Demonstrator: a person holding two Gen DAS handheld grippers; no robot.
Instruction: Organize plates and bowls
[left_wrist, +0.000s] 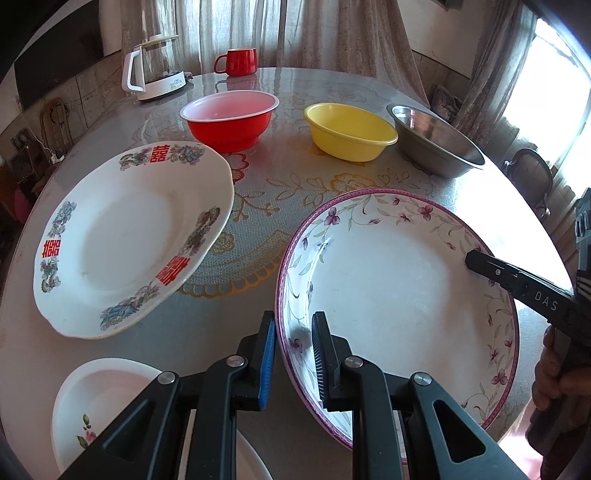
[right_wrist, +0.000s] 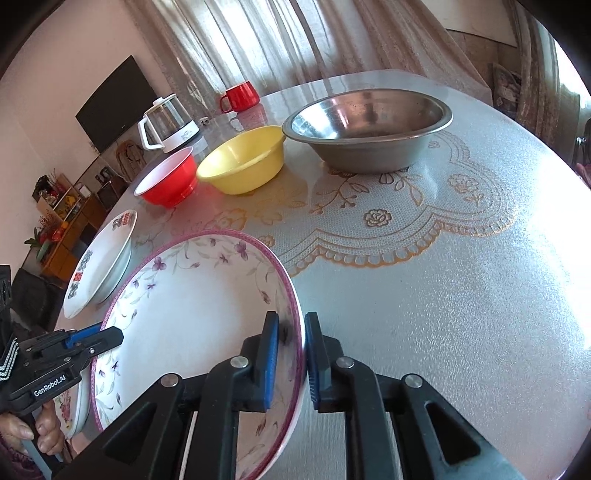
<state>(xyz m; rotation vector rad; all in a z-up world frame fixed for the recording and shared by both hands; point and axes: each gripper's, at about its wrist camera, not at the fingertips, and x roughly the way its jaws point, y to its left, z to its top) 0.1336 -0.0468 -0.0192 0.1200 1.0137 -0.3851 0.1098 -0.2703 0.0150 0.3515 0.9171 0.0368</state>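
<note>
Two grippers pinch the purple-rimmed plate (left_wrist: 399, 280) by opposite rims, jaws nearly closed: the left gripper (left_wrist: 293, 332) at its near-left edge, the right gripper (right_wrist: 291, 332) at its right edge. Beyond lie a white plate (left_wrist: 129, 236), then red bowl (left_wrist: 229, 120), yellow bowl (left_wrist: 349, 131) and steel bowl (left_wrist: 436, 144) in a row on the table (right_wrist: 443, 295).

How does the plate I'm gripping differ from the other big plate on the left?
The purple-rimmed plate has small violet flowers; the red-character plate has blue-green patterns with red characters and no coloured edge line. The purple-rimmed plate is clamped by the left gripper and right gripper; the red-character plate is untouched. Both are white, round and shallow.
</note>
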